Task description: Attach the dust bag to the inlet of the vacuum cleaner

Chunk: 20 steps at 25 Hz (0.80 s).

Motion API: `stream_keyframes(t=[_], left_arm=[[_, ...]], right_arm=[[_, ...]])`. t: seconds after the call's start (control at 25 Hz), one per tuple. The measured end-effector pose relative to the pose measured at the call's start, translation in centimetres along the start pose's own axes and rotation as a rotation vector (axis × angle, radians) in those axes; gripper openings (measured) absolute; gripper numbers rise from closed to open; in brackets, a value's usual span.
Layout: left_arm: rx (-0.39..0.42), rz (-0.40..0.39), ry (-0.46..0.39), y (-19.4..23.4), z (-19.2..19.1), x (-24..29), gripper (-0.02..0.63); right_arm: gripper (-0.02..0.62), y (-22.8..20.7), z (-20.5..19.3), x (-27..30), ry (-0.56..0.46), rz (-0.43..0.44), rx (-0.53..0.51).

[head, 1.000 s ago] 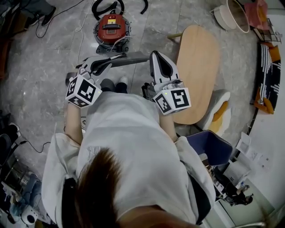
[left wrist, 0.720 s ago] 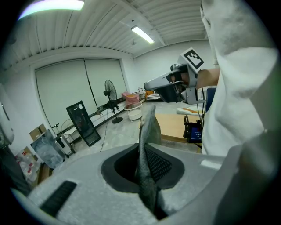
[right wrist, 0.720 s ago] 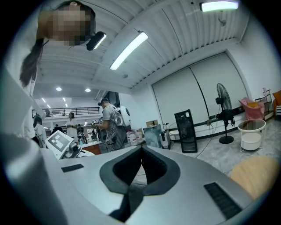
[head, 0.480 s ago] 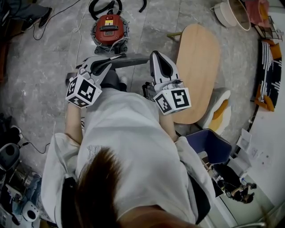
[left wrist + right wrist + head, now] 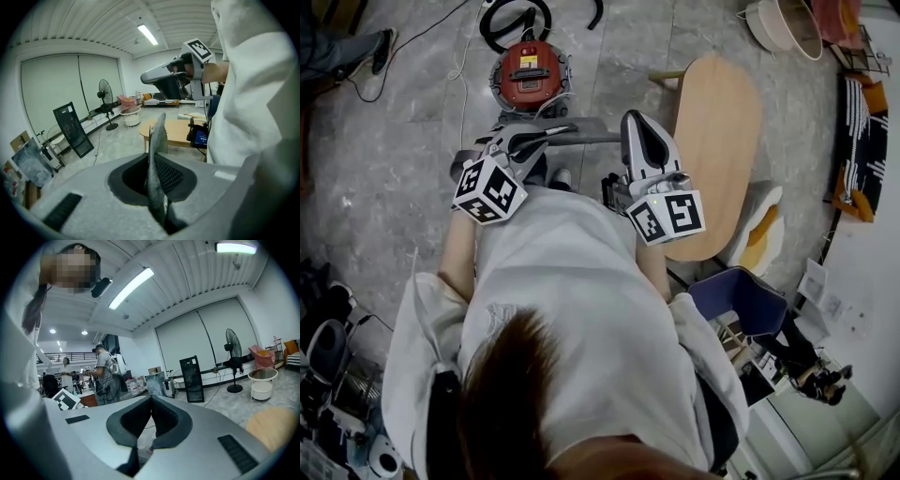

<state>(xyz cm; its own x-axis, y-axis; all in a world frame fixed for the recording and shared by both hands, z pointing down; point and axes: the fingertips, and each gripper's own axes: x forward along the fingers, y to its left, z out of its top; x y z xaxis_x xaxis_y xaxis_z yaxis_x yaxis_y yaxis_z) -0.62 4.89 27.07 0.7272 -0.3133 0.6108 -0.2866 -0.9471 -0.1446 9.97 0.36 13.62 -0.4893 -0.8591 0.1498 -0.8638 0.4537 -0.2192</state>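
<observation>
My left claw [image 5: 534,142] is clamped on the grey dust bag [image 5: 581,131], which stretches right toward my closed, empty right claw [image 5: 639,127]. The red vacuum cleaner [image 5: 528,73] sits farther off, apart.

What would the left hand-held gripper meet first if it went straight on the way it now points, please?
Probably the wooden table: it lies ahead, beyond the dust bag gripped by the left hand-held gripper. The right hand-held gripper sits above that line, though depth is unclear.
</observation>
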Motion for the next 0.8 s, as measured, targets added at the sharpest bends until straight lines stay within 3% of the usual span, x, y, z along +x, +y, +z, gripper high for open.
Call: stream_keyframes(t=[0.48, 0.8], left_arm=[[-0.078, -0.12, -0.042, 0.5, -2.6, -0.2, 0.038], [-0.099, -0.127, -0.002, -0.9, -3.6, 0.0, 0.038]], right_arm=[[0.003, 1.2, -1.7, 2.9, 0.042, -0.063, 0.013], [0.003, 1.1, -1.8, 3.6, 0.068, -0.009, 0.01]])
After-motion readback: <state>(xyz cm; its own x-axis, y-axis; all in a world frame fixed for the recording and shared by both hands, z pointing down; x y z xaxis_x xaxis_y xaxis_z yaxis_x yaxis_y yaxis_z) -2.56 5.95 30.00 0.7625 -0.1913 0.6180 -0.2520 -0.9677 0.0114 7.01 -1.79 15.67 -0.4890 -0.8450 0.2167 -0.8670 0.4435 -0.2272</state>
